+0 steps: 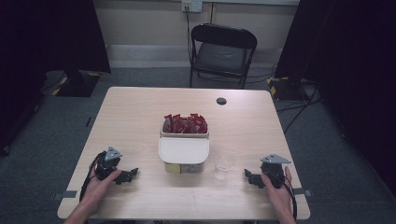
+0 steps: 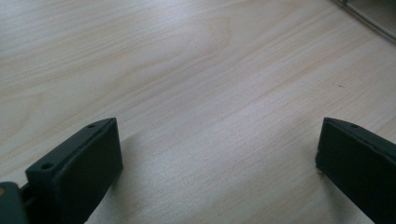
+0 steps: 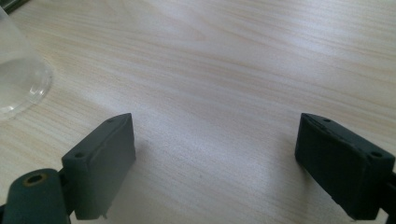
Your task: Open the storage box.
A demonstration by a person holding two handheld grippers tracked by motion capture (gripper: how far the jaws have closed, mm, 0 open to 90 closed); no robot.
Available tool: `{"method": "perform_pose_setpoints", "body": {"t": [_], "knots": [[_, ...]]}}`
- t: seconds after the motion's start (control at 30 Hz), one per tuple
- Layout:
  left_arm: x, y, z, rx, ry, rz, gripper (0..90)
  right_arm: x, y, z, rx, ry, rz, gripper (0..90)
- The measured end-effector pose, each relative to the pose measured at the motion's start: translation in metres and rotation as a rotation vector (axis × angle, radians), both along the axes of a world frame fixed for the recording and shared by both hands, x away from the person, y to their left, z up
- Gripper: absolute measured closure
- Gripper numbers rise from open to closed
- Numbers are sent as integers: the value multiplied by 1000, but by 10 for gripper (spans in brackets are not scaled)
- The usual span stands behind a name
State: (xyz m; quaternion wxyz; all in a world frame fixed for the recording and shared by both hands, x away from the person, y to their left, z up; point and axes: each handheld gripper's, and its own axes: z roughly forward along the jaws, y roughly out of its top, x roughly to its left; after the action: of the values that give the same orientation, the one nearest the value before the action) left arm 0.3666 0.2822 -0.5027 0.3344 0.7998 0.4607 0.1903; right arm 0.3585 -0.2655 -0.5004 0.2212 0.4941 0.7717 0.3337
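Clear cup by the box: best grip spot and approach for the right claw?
Take the clear cup across its side wall, below the rim. It stands upright with its mouth up, and the box is at its left, so come in level from the right, where the right claw rests open.

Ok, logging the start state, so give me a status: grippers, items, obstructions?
Left gripper open, right gripper open, both on table. Box of red packets centre, lid half on. Clear cup beside it, upright. Nothing in the way.

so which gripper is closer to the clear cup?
Right. The right gripper sits just beside the clear cup, on its right; the left gripper lies across the table, past the white container.
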Motion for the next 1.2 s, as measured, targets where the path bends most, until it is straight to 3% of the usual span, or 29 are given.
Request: {"method": "perform_pose_setpoints", "body": {"t": [0.27,0.4,0.47,0.67,1.2], "knots": [[2,-5,2,3,-1,-5,47,0,0,0,0,0,0,116],[1,-6,4,-7,-7,-4,167,0,0,0,0,1,-1,116],[1,-7,5,-2,-5,-13,158,0,0,0,1,1,-1,115],[-6,-10,13,-51,-41,-30,159,0,0,0,0,0,-1,115],[-10,-27,25,-113,-30,-112,161,0,0,0,0,0,-1,115]]}}
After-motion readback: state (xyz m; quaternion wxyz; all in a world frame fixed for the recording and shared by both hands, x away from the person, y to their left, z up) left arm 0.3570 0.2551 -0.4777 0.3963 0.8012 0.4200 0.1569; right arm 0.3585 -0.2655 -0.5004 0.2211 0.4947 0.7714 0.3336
